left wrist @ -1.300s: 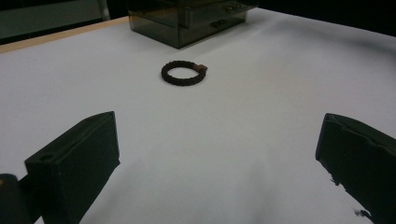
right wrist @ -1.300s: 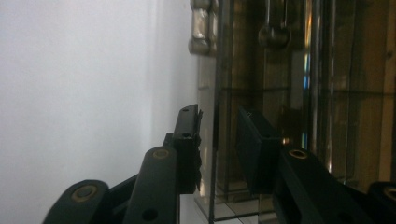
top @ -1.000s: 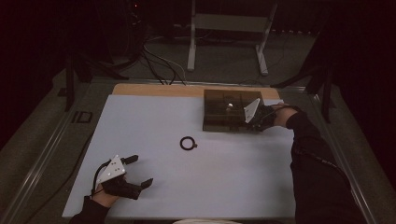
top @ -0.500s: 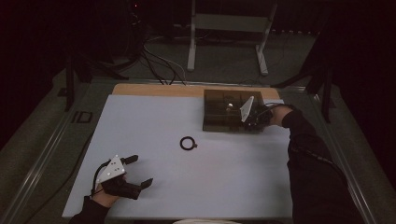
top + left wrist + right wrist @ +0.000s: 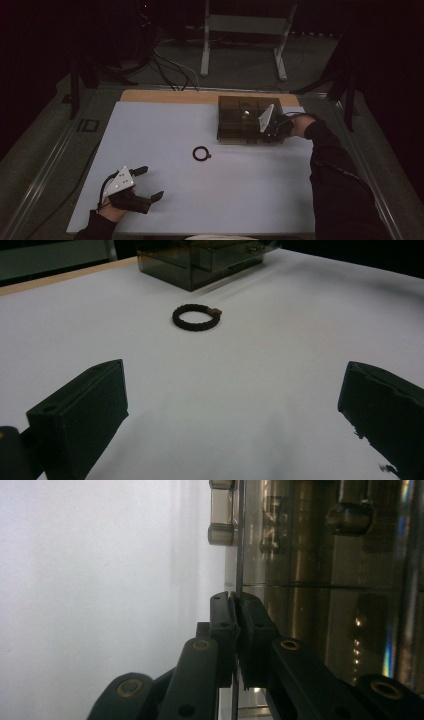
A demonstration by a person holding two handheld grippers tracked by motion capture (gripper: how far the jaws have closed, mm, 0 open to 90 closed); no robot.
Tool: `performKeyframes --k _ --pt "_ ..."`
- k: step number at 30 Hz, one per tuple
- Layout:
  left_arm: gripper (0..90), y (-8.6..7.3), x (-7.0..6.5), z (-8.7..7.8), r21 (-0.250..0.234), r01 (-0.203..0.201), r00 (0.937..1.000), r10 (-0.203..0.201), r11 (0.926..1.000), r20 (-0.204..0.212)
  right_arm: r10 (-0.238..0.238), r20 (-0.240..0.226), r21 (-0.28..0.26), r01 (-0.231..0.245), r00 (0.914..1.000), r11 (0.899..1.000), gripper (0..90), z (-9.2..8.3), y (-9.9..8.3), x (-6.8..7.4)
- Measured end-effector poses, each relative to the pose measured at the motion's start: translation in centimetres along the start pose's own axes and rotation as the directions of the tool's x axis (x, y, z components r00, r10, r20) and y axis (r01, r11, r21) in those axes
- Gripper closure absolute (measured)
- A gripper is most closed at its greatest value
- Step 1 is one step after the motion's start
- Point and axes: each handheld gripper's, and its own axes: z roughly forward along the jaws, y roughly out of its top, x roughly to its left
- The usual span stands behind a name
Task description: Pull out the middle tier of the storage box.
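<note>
Smoked-acrylic box (image 5: 245, 120): right gripper (image 5: 234, 600) jaws clench its thin lid edge, apparently to lift it; left gripper (image 5: 148, 182) waits, jaws released, near the box.

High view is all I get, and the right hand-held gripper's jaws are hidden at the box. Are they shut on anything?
Observer: Yes. The right hand-held gripper is shut on the thin edge of a clear panel of the box.
Operator: Any gap between jaws and panel?
Observer: None that I can see; both jaws press flat on that edge.
Operator: And the ring?
Observer: The ring is braided with a small brown clasp. It lies flat ahead of the open left hand-held gripper, untouched.
</note>
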Motion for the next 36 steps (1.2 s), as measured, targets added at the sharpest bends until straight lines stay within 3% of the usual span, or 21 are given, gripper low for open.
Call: performKeyframes --k 17,36 --pt "0.9 0.0 0.0 0.0 0.002 0.0 1.0 0.0 1.0 -0.001 0.006 -0.031 -0.017 -0.007 0.9995 1.0 87.7 -0.2 0.1 2.0" --pt "0.9 0.0 0.0 0.1 0.005 -0.004 1.0 0.004 1.0 -0.002 -0.017 -0.04 -0.027 0.016 0.999 1.0 88.6 0.0 -0.4 3.9"
